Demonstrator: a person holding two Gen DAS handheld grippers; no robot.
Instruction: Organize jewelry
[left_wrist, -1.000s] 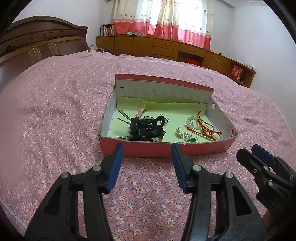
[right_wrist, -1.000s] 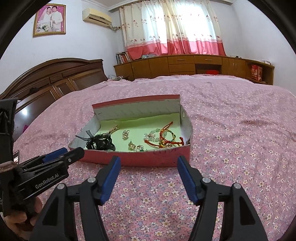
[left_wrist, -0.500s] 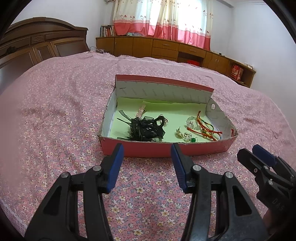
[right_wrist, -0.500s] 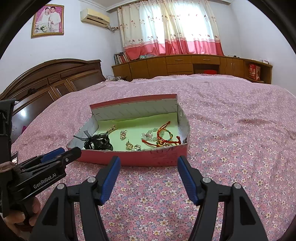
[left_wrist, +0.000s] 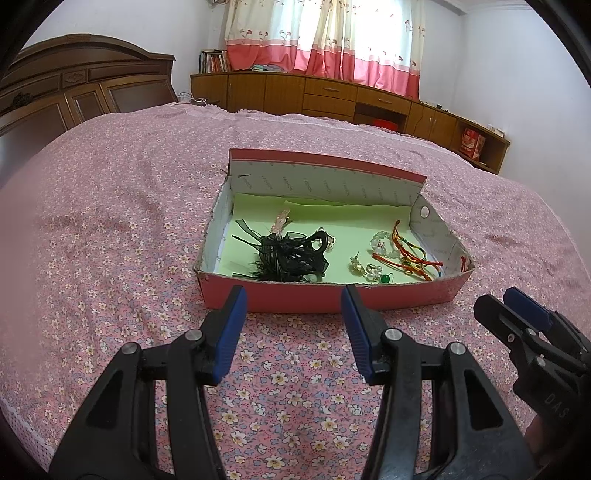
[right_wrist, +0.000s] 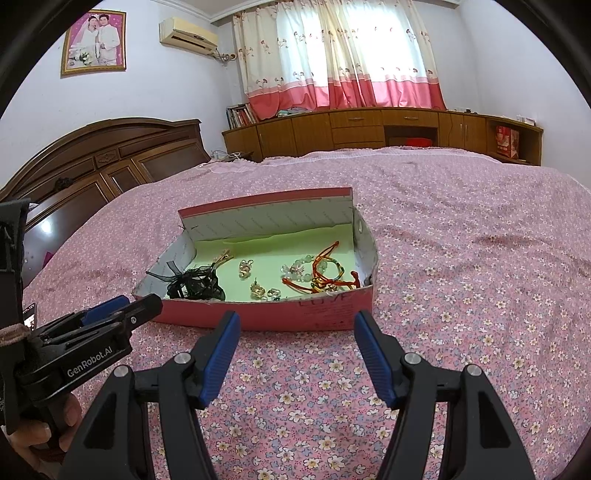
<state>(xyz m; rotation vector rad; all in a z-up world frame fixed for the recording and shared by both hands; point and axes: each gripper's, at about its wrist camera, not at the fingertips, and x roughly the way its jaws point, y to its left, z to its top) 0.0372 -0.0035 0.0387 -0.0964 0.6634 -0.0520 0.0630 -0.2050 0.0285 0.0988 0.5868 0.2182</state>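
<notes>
On the left, the left gripper (left_wrist: 293, 295) hangs over the flowered bedspread (left_wrist: 110, 229) just short of the box, its blue pads spread wide with nothing between them. Across the last second it has barely moved: the red near wall sits a touch lower in its view, and that is all.

Ahead lies the open cardboard box (left_wrist: 332, 295), lined in pale green. At its left end the black ribbon hair ornament (left_wrist: 288, 254) sprawls in a tangle, with a small pink piece (left_wrist: 282, 221) just behind it. Toward the middle sit the gold earrings (left_wrist: 364, 267) and a green bead close to the near wall. At the right end the clear bead bracelet (left_wrist: 380, 240) and the red cord bracelets (left_wrist: 410, 254) lie tangled over one another.

On the right, the right gripper (right_wrist: 295, 321) is likewise spread open and empty. Its view has changed a little more: the box now sits slightly farther off and more centred than a second ago, so the gripper seems to have eased back or lifted a little.

Neither shift touches the jewelry, which lies where it did. Every piece is inside the box, loosely grouped by kind; this could be a sorted tray at the close or a jumble awaiting sorting, and the pictures do not settle which.
</notes>
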